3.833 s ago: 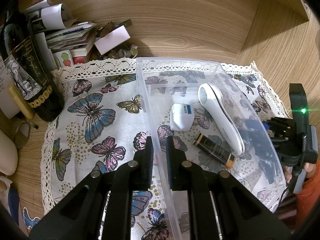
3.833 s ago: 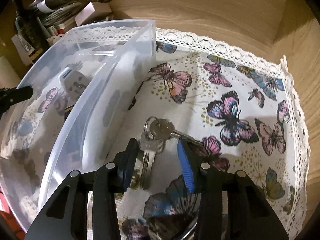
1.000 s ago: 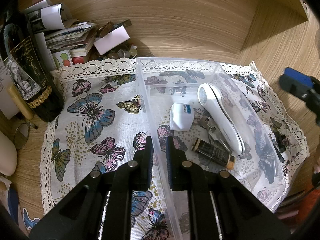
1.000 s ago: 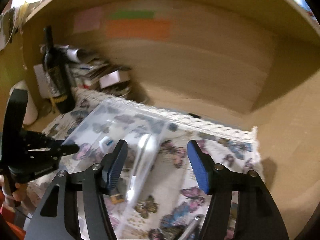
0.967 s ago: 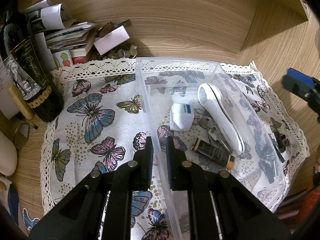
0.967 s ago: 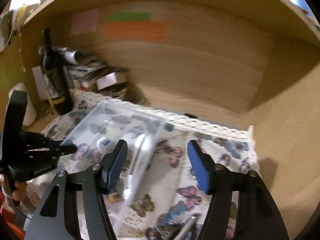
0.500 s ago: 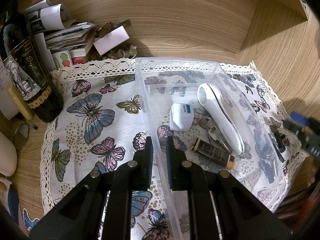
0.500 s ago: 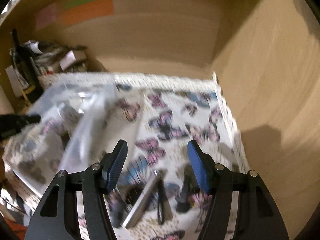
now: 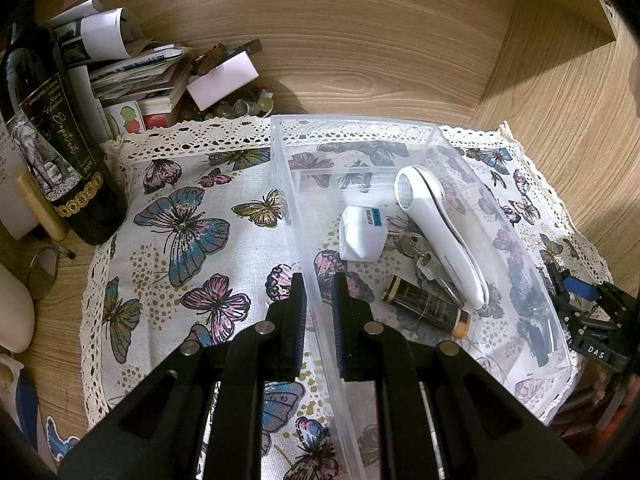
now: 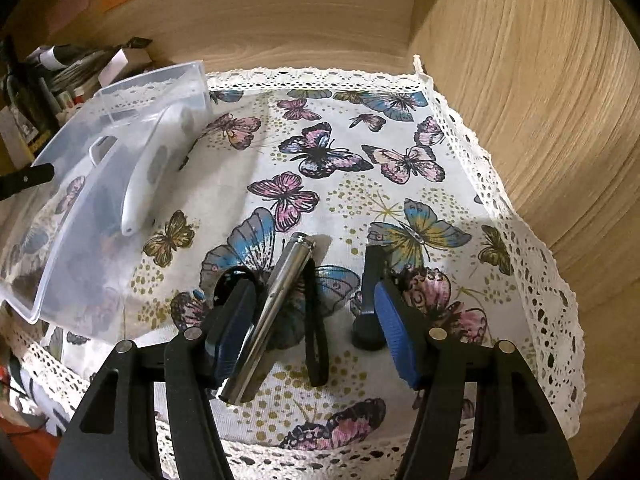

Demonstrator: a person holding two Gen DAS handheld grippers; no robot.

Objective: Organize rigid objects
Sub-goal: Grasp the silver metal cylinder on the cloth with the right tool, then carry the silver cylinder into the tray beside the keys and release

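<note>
My left gripper is shut on the left wall of a clear plastic bin. In the bin lie a white handheld device, a white floss box, a bunch of keys and a dark tube with a gold cap. My right gripper is open and low over the butterfly cloth, right of the bin. Between its fingers lie a silver metal tube, a black hair clip and a small dark object. The right gripper also shows in the left wrist view.
A wine bottle stands at the back left beside stacked papers and small boxes. Wooden walls close the back and the right side. A lace edge borders the cloth.
The keys went from the cloth into the bin. My right gripper swung away from the bin and came down over the silver tube and the clip. The left gripper has not moved.
</note>
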